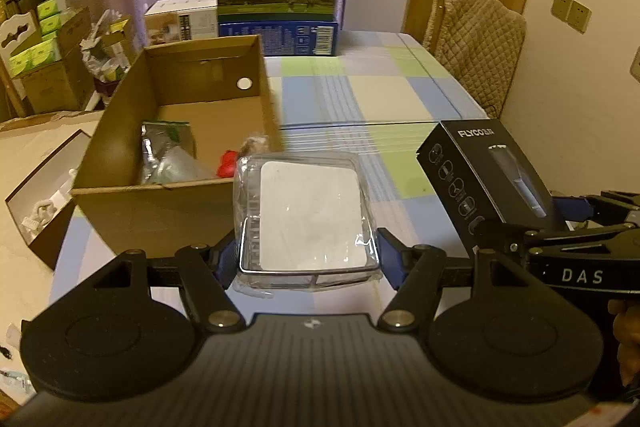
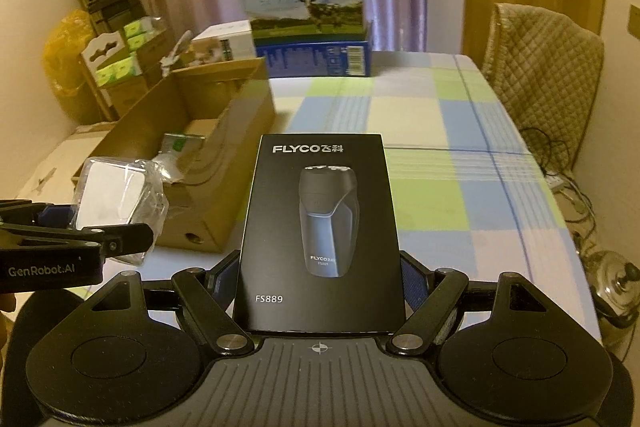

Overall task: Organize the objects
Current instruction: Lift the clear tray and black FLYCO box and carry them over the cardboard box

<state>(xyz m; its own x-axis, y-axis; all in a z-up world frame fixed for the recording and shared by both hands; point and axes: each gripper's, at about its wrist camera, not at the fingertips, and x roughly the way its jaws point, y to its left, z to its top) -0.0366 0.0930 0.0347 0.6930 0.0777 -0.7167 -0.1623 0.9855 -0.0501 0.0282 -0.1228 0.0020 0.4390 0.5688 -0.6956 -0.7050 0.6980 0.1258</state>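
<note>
Checked tablecloth [image 2: 440, 155], black shaver box [image 2: 320, 227], clear case [image 1: 308, 219]

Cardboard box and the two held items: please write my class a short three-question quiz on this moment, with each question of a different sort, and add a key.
1. True or false: the left claw is shut on the clear plastic case with a white square insert.
2. Multiple choice: what does the right claw grip? A) a red toy B) the black FLYCO shaver box C) a green tissue pack
3. Fill in: the open brown cardboard box stands on the ____ tablecloth.

Key: 1 true; 2 B; 3 checked
</note>
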